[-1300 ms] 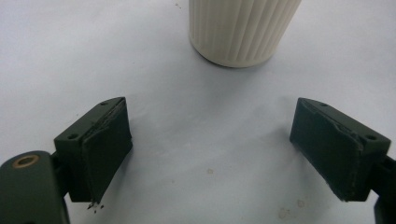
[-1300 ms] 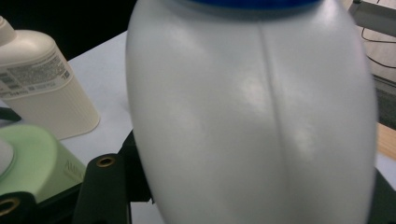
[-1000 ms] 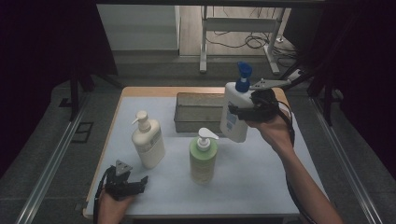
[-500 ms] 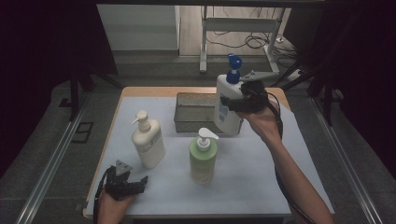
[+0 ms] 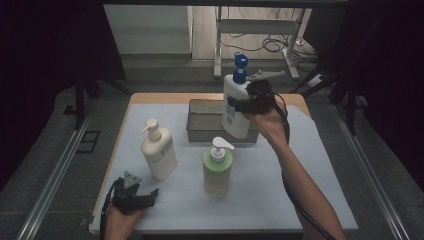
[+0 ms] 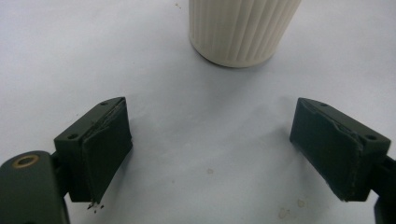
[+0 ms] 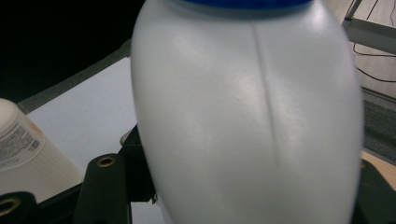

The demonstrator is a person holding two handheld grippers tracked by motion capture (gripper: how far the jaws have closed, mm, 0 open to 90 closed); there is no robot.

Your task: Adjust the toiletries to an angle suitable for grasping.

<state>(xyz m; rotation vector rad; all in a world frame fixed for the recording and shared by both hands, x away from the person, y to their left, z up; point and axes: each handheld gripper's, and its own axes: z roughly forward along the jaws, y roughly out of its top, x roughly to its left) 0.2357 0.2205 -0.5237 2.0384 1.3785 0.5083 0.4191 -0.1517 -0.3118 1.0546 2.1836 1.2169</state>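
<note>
My right gripper (image 5: 240, 104) is shut on a white bottle with a blue pump (image 5: 233, 112), which it holds upright in the air over the right part of the grey tray (image 5: 200, 131). In the right gripper view the bottle's white body (image 7: 247, 116) sits between the jaws, close to the lens. A cream pump bottle (image 5: 158, 154) stands at the left of the mat and a green pump bottle (image 5: 217, 171) in the middle. My left gripper (image 5: 150, 196) rests open near the front left edge, its jaws wide apart on bare mat, with the cream bottle's ribbed base (image 6: 243, 28) just ahead.
A pale mat (image 5: 280, 200) covers the wooden table (image 5: 160, 98). Metal rails (image 5: 55, 180) run along both sides on the floor. A table frame and cables (image 5: 260, 37) lie beyond the far edge. Bare mat lies in front of the green bottle and to its right.
My right gripper has carried the white bottle leftward and farther back, from beside the tray's right end to over the tray. The left gripper has stayed put.
</note>
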